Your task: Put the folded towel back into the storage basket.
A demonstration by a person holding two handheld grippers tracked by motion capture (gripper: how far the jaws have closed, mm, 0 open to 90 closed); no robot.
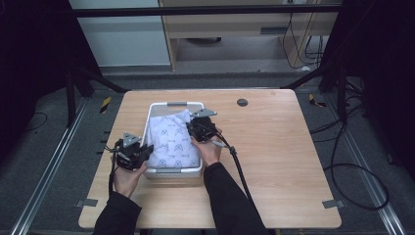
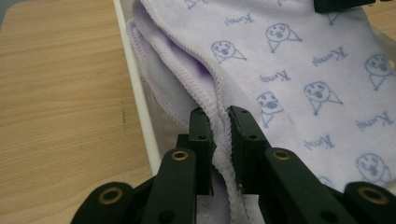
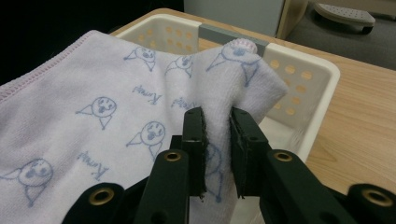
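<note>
My left gripper (image 2: 222, 123) and right gripper (image 3: 217, 125) each pinch an edge of the lavender printed towel (image 1: 173, 139), which hangs over the white basket (image 1: 169, 172). If either thin fold slips free, the towel could bunch unevenly or drape over the left rim.

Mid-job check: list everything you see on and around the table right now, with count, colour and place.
towel: one, pale lilac with blue face prints, folded, lying in the basket, pinched at two edges.
basket: one, white plastic with a grey handle, left of table centre.
table: one, light wood, under everything.
round cap: one, dark grey, set in the table top near the far edge.
cables: several, black, on the floor at the right.
left hand-held gripper: one, black, shut on the towel's stitched edge at the basket's near left corner.
right hand-held gripper: one, black, shut on a towel fold at the basket's right side.
</note>
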